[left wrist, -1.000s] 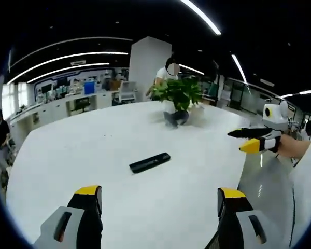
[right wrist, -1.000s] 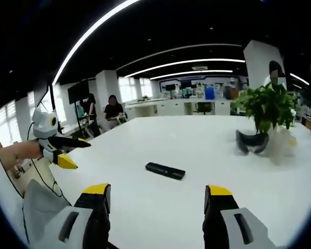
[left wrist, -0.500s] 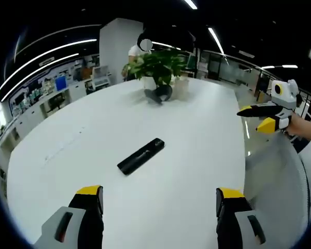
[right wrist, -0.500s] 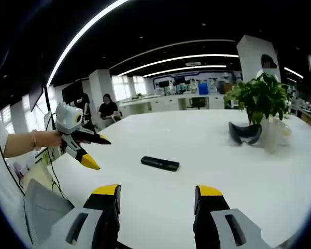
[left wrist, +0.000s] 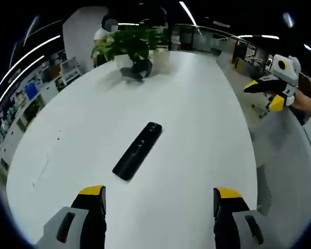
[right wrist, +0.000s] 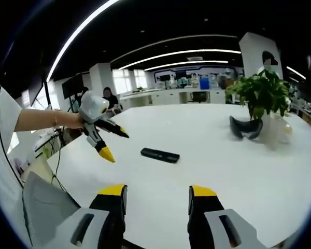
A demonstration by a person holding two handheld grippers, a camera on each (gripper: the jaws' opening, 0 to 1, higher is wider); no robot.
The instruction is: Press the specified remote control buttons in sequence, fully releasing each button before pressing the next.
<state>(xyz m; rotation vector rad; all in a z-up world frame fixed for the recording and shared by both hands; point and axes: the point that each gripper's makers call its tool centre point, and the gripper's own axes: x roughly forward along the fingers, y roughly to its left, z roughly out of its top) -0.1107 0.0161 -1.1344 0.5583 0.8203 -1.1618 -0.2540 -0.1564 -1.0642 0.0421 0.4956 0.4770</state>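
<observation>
A slim black remote control lies flat on the white table, a short way ahead of my left gripper, which is open and holds nothing. In the right gripper view the remote lies ahead of my right gripper, whose jaws stand apart with nothing between them. The left gripper reaches in from the left, held by a hand, open and tilted down just left of the remote. The right gripper hangs beyond the table's right edge, open.
A potted green plant stands at the far end of the table with a dark curved object in front of it. The plant also shows in the left gripper view. People sit at desks in the background.
The left gripper has moved forward over the table toward the remote and tipped downward. The right gripper's jaws have drawn somewhat closer together. The remote has not moved.
</observation>
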